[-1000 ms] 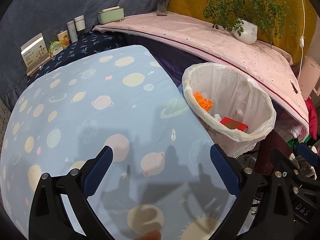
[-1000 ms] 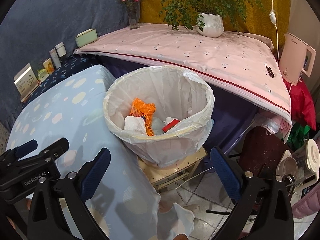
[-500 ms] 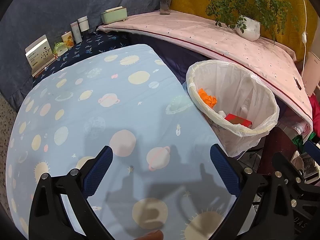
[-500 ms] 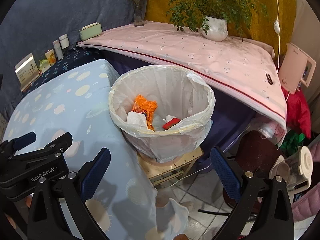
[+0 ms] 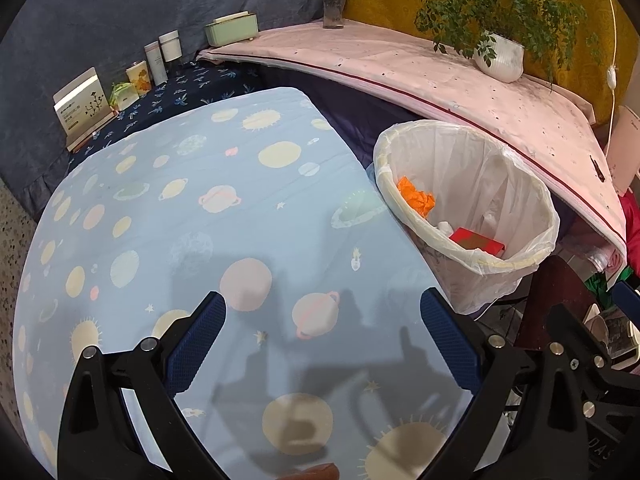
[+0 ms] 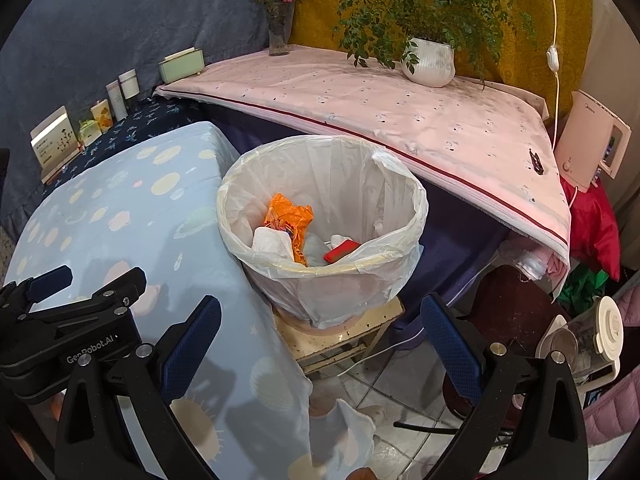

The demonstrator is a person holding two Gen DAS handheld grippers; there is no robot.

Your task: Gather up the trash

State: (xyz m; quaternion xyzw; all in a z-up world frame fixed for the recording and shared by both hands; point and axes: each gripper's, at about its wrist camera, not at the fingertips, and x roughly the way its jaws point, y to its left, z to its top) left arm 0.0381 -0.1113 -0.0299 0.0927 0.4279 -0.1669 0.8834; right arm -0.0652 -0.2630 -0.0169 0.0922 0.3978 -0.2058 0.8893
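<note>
A waste bin lined with a white bag (image 6: 360, 184) (image 5: 516, 184) stands on a low stool beside the table. Inside lie an orange wrapper (image 6: 288, 216) (image 5: 416, 198), white crumpled paper (image 6: 272, 242) and a red box (image 6: 342, 250) (image 5: 476, 242). My left gripper (image 5: 322, 340) is open and empty above the blue planet-print tablecloth (image 5: 200, 200). My right gripper (image 6: 320, 340) is open and empty, in front of the bin and above the table edge. The left gripper's body shows in the right wrist view (image 6: 72, 320).
A pink-covered shelf (image 6: 380, 108) holds a potted plant (image 6: 432, 60), a flower vase (image 6: 278, 32) and a green box (image 6: 180, 65). Small jars and cards (image 5: 120, 88) line the back left. A kettle (image 6: 592, 340) and a dark stool (image 6: 516, 304) stand at right.
Both grippers have drawn back and up from the bin and table, so more of the tablecloth shows. Both stay open and empty.
</note>
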